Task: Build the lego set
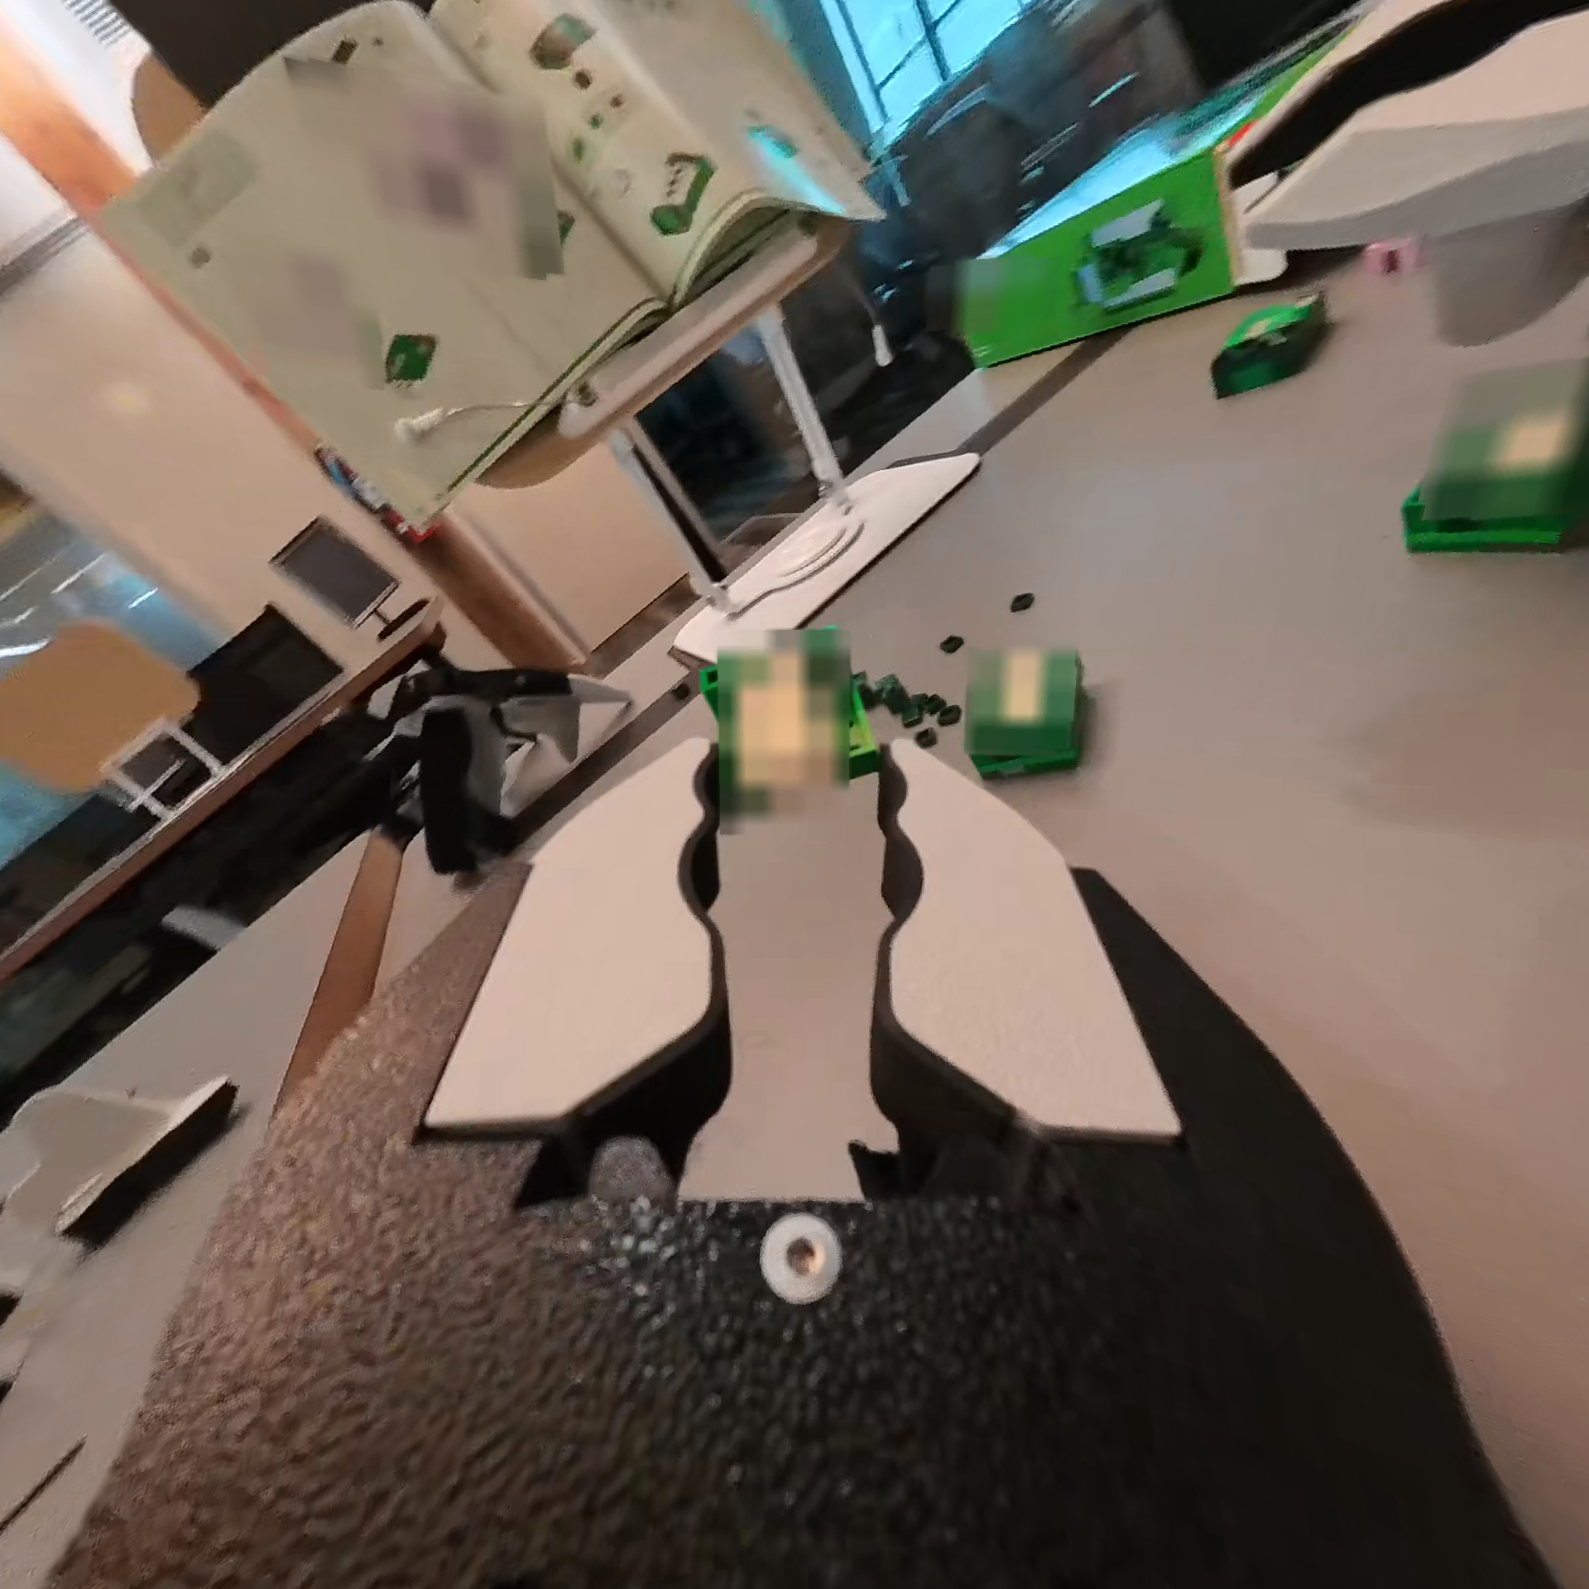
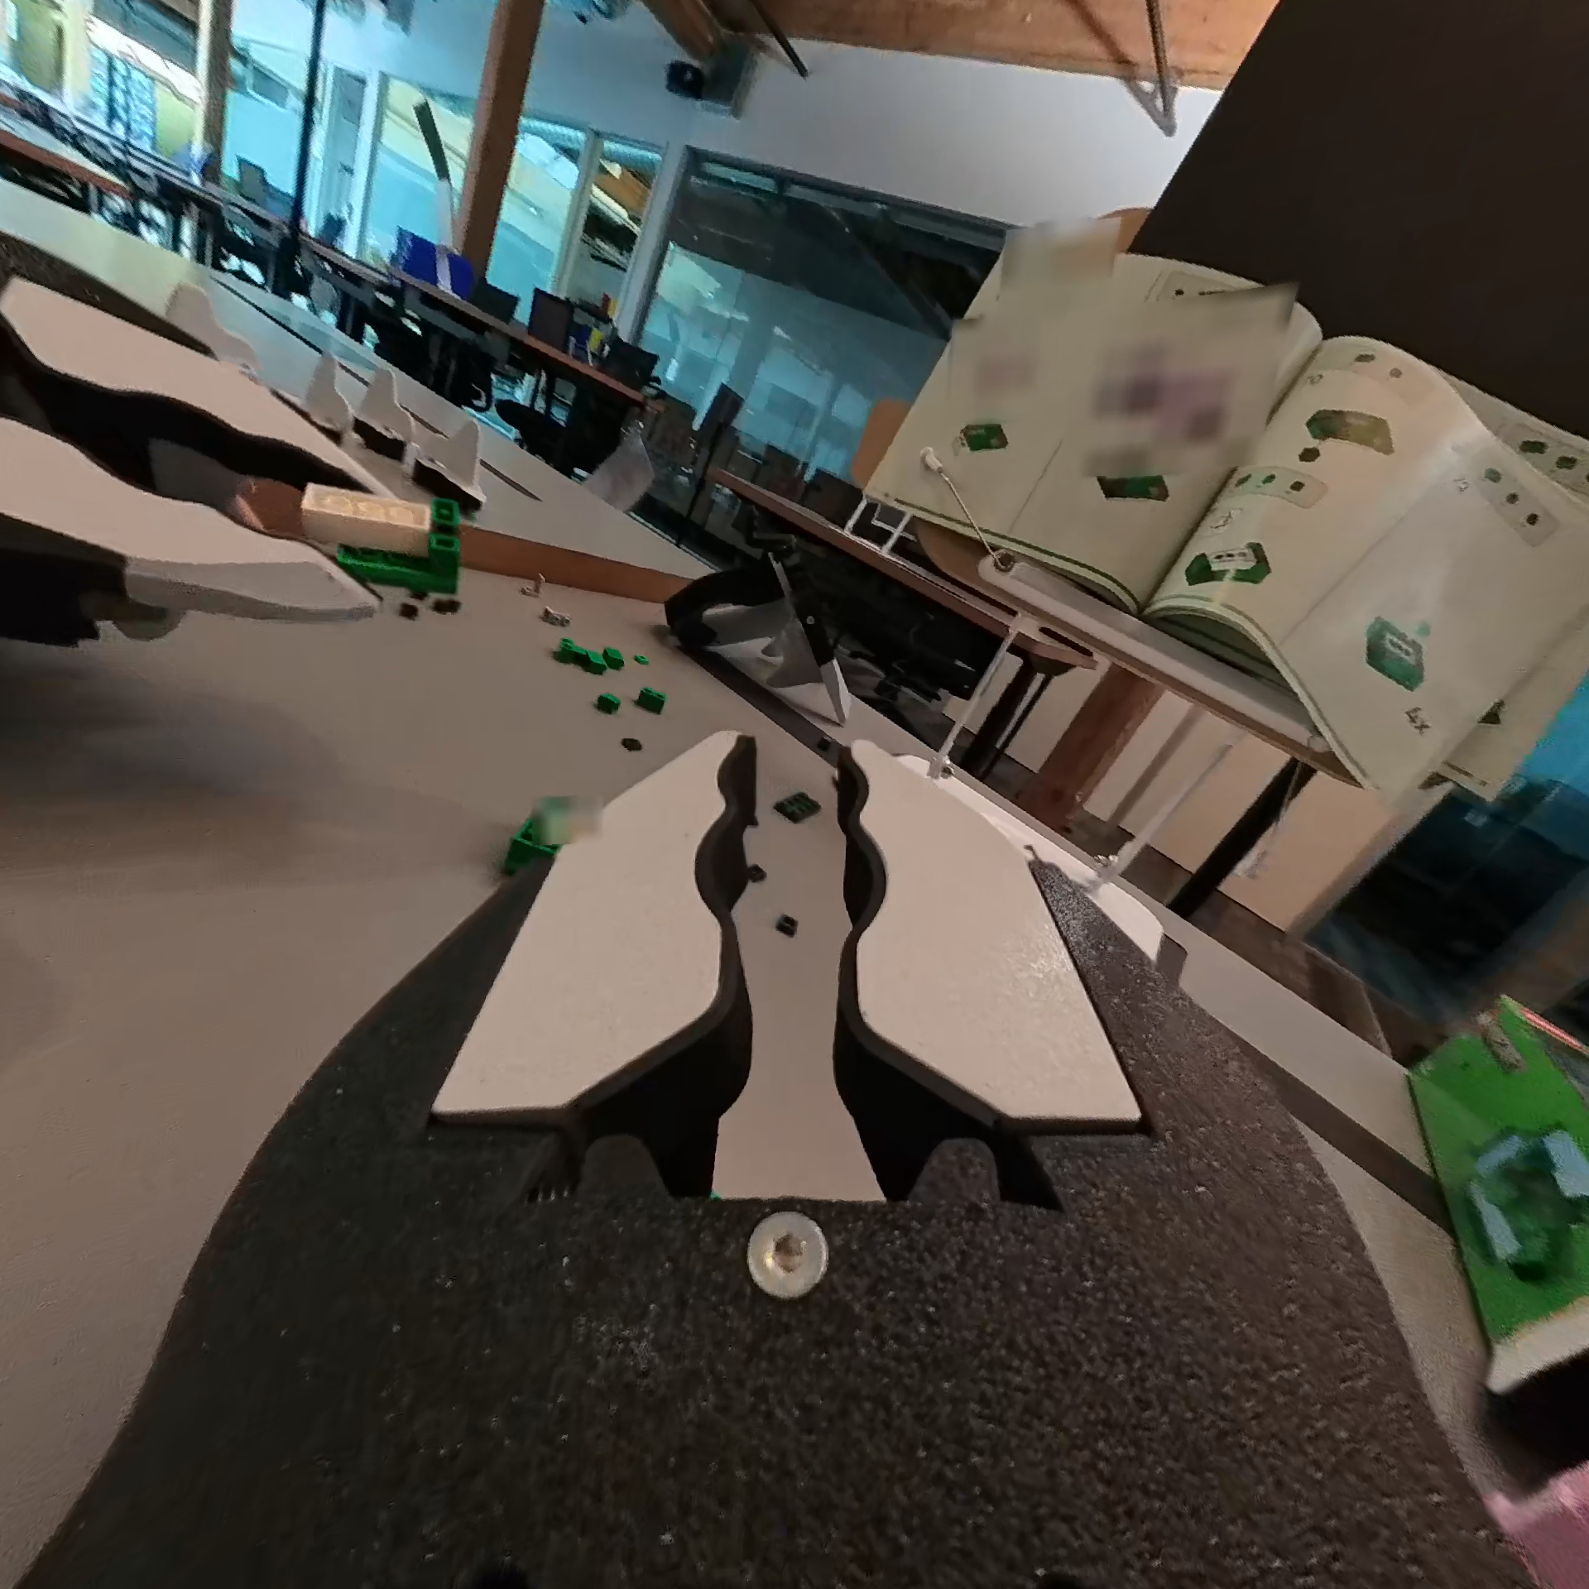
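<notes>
Grainy black housing fills the foreground behind each tool's pale, wavy-edged fingers. Left gripper (image 1: pixel 800 757) pinches a green-and-tan lego assembly (image 2: pixel 391 537) at its tips; right gripper (image 2: pixel 795 752), fingers spread and empty, hovers low over a dark flat plate (image 2: pixel 795 806) on the smooth grey bench (image 2: pixel 258 903). Loose green bricks (image 2: pixel 602 662) lie scattered beyond, near the propped instruction booklet (image 2: pixel 1204 481). Tiny, slick studded pieces could skid off or be nudged away by a misjudged closing.

Crumpled black-and-silver bag (image 2: pixel 774 645) at grey table (image 2: pixel 215 860) edge; office desks (image 2: pixel 516 335) behind.
</notes>
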`<state>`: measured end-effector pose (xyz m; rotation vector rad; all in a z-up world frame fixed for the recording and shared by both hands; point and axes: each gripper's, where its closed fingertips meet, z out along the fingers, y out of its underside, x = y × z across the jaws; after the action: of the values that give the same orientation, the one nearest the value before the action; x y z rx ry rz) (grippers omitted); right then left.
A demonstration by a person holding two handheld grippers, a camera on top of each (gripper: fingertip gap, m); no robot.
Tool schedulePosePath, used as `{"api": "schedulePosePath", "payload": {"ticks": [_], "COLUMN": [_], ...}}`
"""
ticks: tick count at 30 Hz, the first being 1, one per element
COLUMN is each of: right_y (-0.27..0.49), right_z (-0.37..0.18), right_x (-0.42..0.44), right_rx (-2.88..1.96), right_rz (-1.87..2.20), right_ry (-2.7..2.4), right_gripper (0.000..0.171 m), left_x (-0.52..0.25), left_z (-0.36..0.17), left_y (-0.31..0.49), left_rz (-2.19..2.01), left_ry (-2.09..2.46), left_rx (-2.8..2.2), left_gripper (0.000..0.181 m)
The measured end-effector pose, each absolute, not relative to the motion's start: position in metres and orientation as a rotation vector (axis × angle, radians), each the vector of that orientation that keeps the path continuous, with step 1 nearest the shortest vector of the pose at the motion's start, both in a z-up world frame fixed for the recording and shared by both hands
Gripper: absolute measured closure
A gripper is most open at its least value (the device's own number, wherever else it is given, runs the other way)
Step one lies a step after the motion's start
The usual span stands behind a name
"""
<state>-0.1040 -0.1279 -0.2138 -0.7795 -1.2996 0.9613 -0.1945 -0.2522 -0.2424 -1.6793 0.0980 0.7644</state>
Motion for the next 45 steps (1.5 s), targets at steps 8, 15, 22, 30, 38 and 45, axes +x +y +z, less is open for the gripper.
{"api": "schedulePosePath", "payload": {"ticks": [8, 15, 22, 30, 38, 45], "right_y": [-0.128, -0.138, -0.131, -0.126, -0.138, -0.144], "right_z": [-0.206, -0.198, -0.197, -0.201, -0.2, -0.203], "right_x": [-0.104, -0.098, -0.101, -0.109, -0.103, -0.103], "right_rx": [-0.811, -0.738, -0.788, -0.822, -0.747, -0.707], "right_rz": [1.18, 1.207, 1.228, 1.213, 1.207, 1.18], "right_ry": [-1.26, -1.252, -1.218, -1.216, -1.257, -1.286], "right_gripper": [0.156, 0.157, 0.157, 0.16, 0.161, 0.162], "left_x": [-0.185, -0.181, -0.186, -0.182, -0.183, -0.236], "left_z": [-0.262, -0.254, -0.248, -0.247, -0.241, -0.232], "left_y": [-0.25, -0.255, -0.265, -0.262, -0.263, -0.274], "left_rz": [0.897, 1.044, 1.063, 1.014, 0.98, 1.009], "left_ry": [-0.101, -0.12, -0.19, -0.164, -0.164, -0.271], "left_rx": [-1.839, -1.8, -1.761, -1.745, -1.704, -1.643], "left_gripper": [0.147, 0.147, 0.147, 0.147, 0.147, 0.147]}}
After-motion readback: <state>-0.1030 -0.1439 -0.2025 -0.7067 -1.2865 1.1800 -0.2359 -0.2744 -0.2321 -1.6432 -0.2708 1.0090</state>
